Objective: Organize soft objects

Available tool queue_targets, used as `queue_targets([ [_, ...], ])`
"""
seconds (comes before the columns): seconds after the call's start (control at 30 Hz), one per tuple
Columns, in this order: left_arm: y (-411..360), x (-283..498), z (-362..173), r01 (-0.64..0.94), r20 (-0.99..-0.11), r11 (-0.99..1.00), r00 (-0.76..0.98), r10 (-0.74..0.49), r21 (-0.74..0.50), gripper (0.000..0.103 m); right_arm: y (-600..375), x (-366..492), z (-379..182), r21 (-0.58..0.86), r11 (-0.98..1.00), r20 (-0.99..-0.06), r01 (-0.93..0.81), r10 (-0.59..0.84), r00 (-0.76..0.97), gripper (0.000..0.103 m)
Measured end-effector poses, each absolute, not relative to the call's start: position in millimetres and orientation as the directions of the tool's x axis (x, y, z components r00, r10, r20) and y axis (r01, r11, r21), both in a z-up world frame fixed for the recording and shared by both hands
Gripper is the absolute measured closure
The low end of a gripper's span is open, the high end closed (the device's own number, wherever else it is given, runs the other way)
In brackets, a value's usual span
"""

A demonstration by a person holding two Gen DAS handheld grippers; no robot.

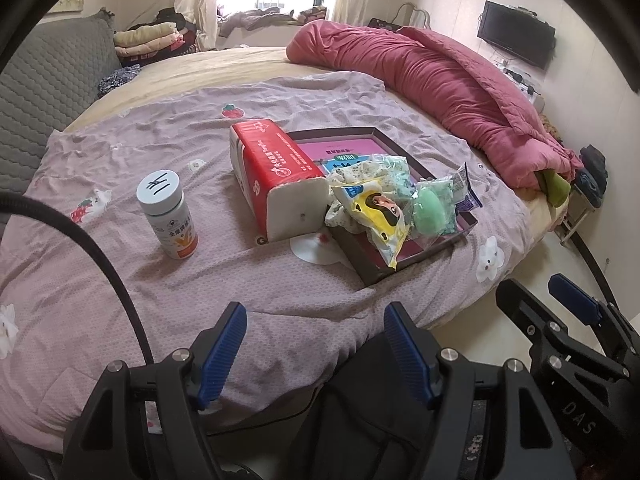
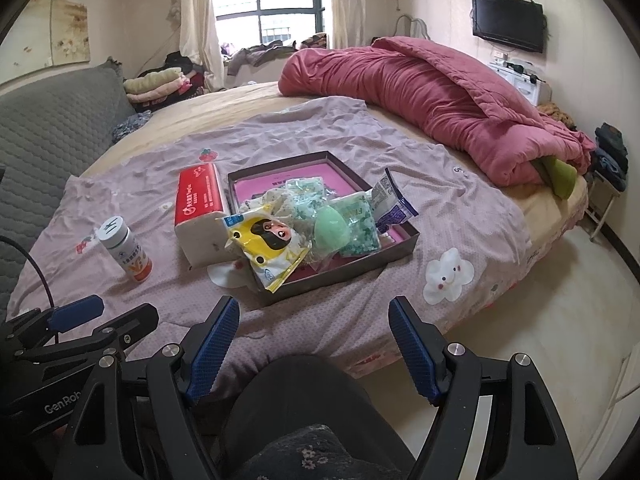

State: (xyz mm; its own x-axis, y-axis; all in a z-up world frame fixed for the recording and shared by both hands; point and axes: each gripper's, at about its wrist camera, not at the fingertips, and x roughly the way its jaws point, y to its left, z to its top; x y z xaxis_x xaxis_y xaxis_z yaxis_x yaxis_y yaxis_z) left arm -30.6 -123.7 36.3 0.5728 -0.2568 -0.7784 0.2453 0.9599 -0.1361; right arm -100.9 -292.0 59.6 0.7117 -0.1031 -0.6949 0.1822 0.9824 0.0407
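Inspection runs left to right across the bed (image 1: pixel 132 292), which carries a lilac sheet printed with strawberries and clouds.

Far left, a white pill bottle (image 1: pixel 168 216) stands upright on the sheet, well apart from the other goods. It is rigid, so in my judgement it sits outside the sorting on purpose.

Next, a red tissue pack (image 1: pixel 276 176) lies tilted, its far side leaning against the left wall of the shallow dark tray (image 1: pixel 424 254). That lean looks like a resting place rather than a stored one; it appears to be the one soft item not inside the tray.

In the tray, the soft packets are heaped rather than laid flat: a yellow cartoon packet (image 1: pixel 384 220) overhangs the near rim, a green egg-shaped sponge in clear wrap (image 1: pixel 426 210) sits just beside it, and a white and purple sachet (image 1: pixel 466 188) pokes up at the right edge. The heap suggests loose dropping, and the overhanging packet could slide off.

Far right, a rolled pink quilt (image 1: pixel 440 80) lies along the bed edge, well apart.

The left gripper (image 1: pixel 316 354) and right gripper (image 2: pixel 316 346) both hover over the near edge of the bed, jaws spread, nothing between them. Judged stage: between picks, with the tissue pack the likely remaining item.
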Motion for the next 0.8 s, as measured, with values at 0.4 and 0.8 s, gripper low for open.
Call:
queue_targets([
  [0.4, -121, -29, 35, 0.226, -0.785, 0.966, 0.573, -0.236, -0.126, 0.032, -292, -100, 55, 0.043, 0.983, -0.702, 0.177, -0.097, 0.705, 0.025],
  [0.8, -112, -19, 30, 0.236, -0.770, 0.955, 0.570, -0.287, -0.181, 0.032, -281, -87, 50, 0.024, 0.993, -0.722, 0.113, -0.060, 0.689, 0.025],
])
